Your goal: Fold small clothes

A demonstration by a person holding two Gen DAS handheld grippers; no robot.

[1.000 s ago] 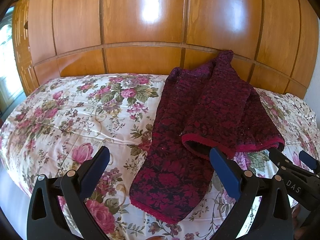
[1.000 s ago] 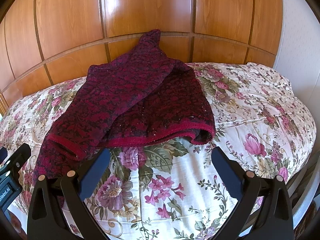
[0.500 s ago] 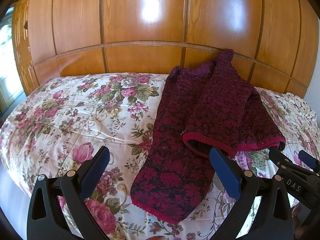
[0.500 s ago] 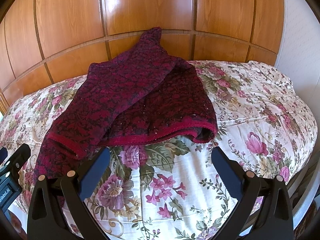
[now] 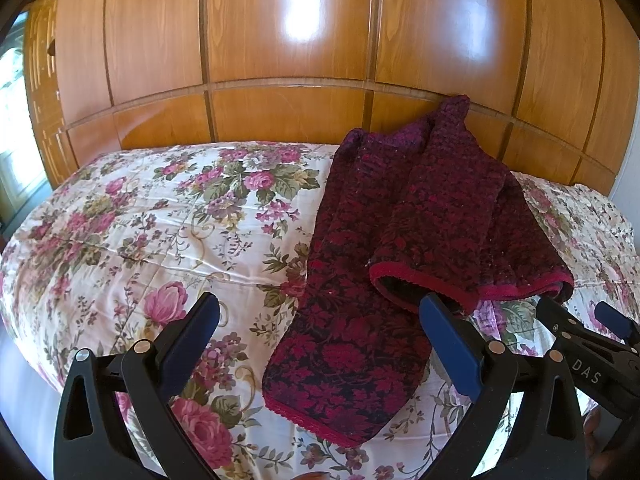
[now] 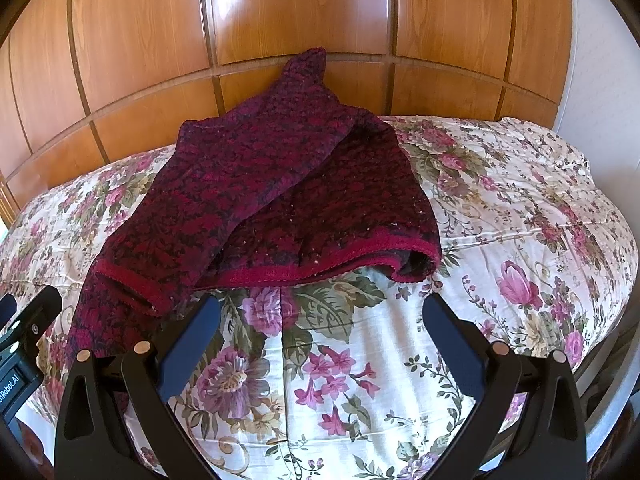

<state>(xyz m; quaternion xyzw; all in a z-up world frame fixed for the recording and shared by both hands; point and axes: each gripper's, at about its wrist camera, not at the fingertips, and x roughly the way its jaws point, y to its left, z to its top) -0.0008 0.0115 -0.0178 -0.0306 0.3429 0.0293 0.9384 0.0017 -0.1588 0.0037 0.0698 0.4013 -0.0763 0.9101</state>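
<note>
A dark red patterned knit garment (image 5: 404, 232) lies rumpled on a floral bedspread (image 5: 160, 224), its far end leaning up against the wooden headboard. One long part reaches toward the near edge, and a red-trimmed opening (image 5: 424, 280) gapes beside it. My left gripper (image 5: 318, 316) hangs open just short of the long part, nothing between its fingers. In the right wrist view the garment (image 6: 280, 184) spreads ahead with its red hem (image 6: 332, 260) nearest. My right gripper (image 6: 320, 316) stands open above bare bedspread (image 6: 520, 240) just before that hem.
A glossy wooden panelled headboard (image 5: 280, 60) rises behind the bed. A white wall (image 6: 600, 60) stands to the right, and the bed's right edge (image 6: 616, 336) drops off there. A bright window (image 5: 12, 120) shows at far left. The right gripper's body (image 5: 588, 344) appears at lower right in the left wrist view.
Both grippers have eased slightly closer to the garment, which sits a little lower in the views. Both stay open and the garment has not moved.
</note>
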